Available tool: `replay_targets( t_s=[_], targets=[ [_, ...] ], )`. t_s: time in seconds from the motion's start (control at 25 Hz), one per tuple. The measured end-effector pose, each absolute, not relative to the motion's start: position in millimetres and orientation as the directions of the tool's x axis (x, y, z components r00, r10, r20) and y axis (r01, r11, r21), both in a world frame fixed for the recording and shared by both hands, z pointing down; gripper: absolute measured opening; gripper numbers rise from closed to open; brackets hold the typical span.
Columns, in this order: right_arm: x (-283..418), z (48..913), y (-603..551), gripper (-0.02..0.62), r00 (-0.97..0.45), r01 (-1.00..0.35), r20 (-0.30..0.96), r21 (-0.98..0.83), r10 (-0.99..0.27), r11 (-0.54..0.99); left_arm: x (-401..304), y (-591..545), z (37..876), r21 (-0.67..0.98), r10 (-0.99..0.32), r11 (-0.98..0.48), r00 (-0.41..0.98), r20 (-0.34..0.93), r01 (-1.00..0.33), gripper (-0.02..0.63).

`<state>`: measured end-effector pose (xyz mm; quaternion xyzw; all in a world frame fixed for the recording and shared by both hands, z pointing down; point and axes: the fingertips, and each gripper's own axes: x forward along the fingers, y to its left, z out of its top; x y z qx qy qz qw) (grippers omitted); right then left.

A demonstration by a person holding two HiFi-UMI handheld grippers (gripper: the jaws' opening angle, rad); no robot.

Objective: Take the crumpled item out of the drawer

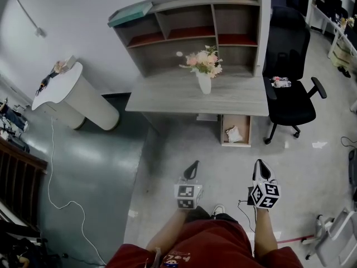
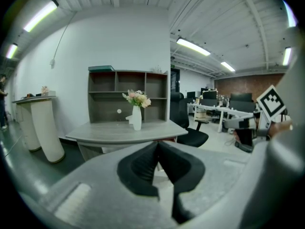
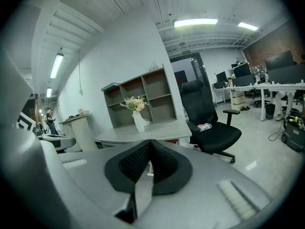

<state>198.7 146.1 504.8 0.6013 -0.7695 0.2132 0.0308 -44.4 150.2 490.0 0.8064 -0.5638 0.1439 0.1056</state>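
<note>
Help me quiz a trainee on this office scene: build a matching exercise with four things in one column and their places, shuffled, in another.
Things
1. white vase of pink flowers
2. crumpled white item
3. small plastic bottle
4. flat teal board

Places
A. on the seat of the black office chair
B. on top of the grey shelf unit
C. in the open wooden drawer
D. on the grey desk top

Pairs: 1-D, 2-C, 3-A, 4-B

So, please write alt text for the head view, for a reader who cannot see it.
A person stands back from a grey desk, with left gripper and right gripper both shut and empty. Under the desk, an open drawer holds a crumpled white item.
</note>
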Motion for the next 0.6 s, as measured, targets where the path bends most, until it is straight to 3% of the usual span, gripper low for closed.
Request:
replay_targets(
  t_s=[0.6],
  targets=[
    [160,523,58,-0.002,-0.272,-0.949,0.362,-0.255,-0.891,0.186,-72,59,509,0.033,-0.863,-0.364,0.351,0.364,-0.931,-0.002]
  ],
)
